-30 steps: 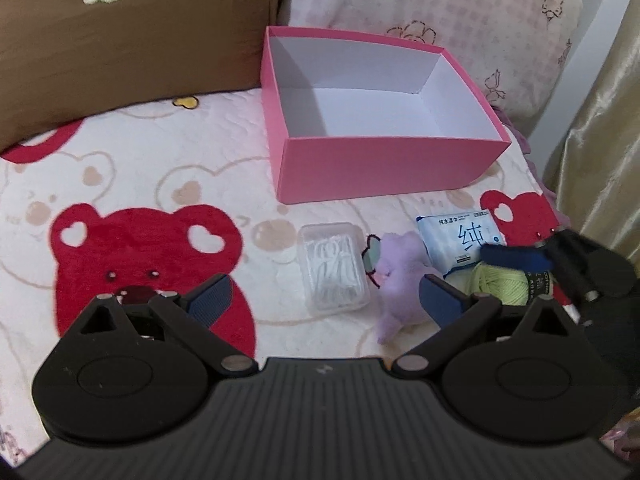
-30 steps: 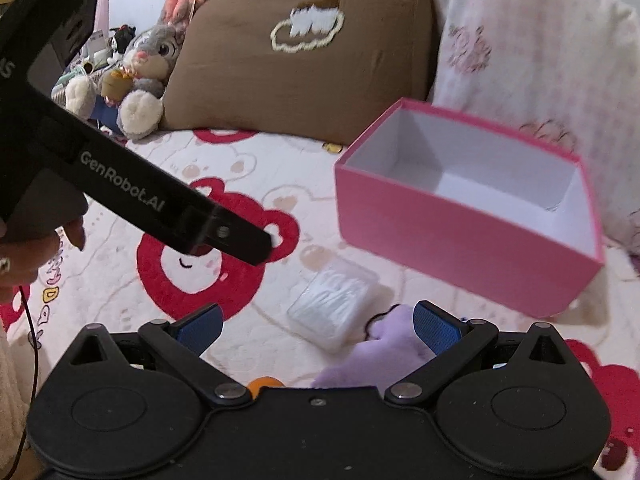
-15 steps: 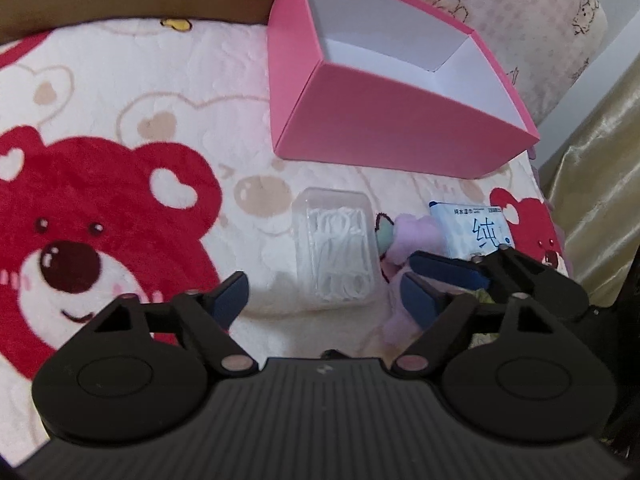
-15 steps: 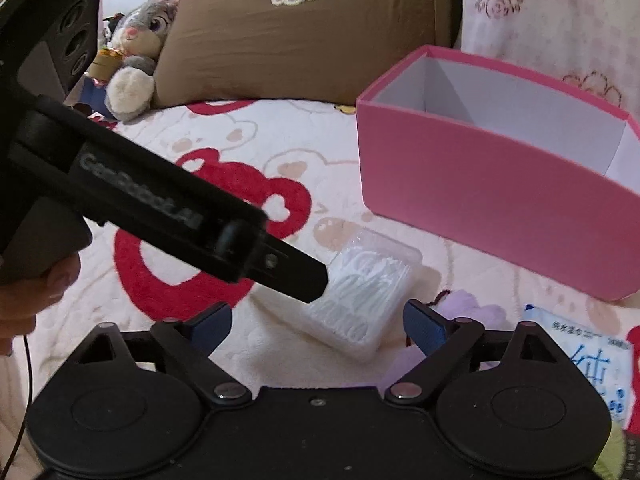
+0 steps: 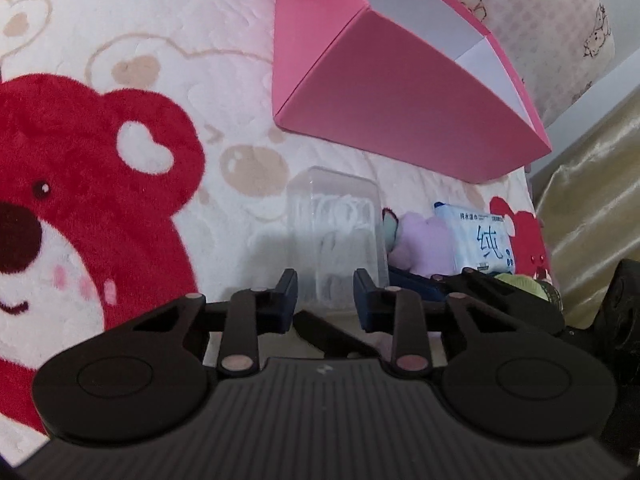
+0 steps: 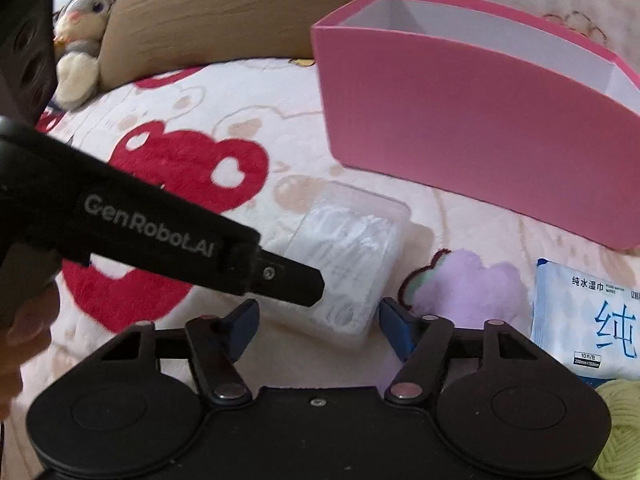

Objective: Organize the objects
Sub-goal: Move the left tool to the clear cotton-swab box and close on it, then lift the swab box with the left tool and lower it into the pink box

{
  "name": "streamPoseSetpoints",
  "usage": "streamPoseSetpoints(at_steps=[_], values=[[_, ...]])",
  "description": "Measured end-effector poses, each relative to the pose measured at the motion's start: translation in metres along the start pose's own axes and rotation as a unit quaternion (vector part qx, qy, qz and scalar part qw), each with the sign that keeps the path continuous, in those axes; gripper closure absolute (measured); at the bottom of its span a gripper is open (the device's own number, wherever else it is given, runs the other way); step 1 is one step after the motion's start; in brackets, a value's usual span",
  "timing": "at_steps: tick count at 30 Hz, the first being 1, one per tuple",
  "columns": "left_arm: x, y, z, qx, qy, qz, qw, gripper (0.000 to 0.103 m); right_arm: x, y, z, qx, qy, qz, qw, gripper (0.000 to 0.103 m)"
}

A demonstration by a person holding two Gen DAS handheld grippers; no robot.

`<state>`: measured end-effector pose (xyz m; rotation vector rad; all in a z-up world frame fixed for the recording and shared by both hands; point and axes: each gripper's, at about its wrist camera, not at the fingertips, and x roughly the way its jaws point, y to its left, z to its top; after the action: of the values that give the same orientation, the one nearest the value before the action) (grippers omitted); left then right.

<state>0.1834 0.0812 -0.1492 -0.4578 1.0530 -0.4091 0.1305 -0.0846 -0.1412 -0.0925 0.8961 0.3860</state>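
Clear plastic case (image 5: 338,224) lying on the bear blanket (image 5: 120,128) near the pink box (image 5: 400,108), near end between the left gripper (image 5: 325,294) fingers, which look clamped on it. Right gripper (image 6: 316,326) open beside it.

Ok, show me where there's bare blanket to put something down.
Free: the red bear print left of the clear plastic case, and the strip between that case and the pink box. Crowded: right of the case, the purple plush, wipes pack and green yarn sit packed together.
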Motion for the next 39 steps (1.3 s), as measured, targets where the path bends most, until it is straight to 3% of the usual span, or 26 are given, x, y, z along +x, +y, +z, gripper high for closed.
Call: streamPoseSetpoints(at_steps=[5,8,10,25,33,39], values=[[0.003,0.002,0.0,-0.009,0.0,-0.003,1.0,0.073,0.003,0.003,0.0,-0.007,0.002,-0.007,1.0,0.034],[0.008,0.006,0.002,-0.018,0.006,-0.006,0.9998,0.061,0.005,0.004,0.0,-0.008,-0.001,-0.01,1.0,0.034],[0.012,0.008,0.001,-0.023,0.009,-0.014,0.9996,0.059,0.005,0.003,0.001,-0.005,-0.002,-0.009,1.0,0.034],[-0.043,-0.029,0.001,0.017,-0.004,-0.013,0.9998,0.061,-0.056,0.004,0.015,0.025,-0.028,0.018,0.999,0.036],[-0.081,-0.064,-0.004,0.056,-0.005,-0.015,0.9983,0.061,-0.105,0.011,0.028,0.021,-0.023,0.012,0.999,0.036],[-0.115,-0.09,0.006,0.07,-0.011,-0.027,0.9971,0.062,-0.14,0.019,0.044,-0.013,-0.053,0.003,0.999,0.036]])
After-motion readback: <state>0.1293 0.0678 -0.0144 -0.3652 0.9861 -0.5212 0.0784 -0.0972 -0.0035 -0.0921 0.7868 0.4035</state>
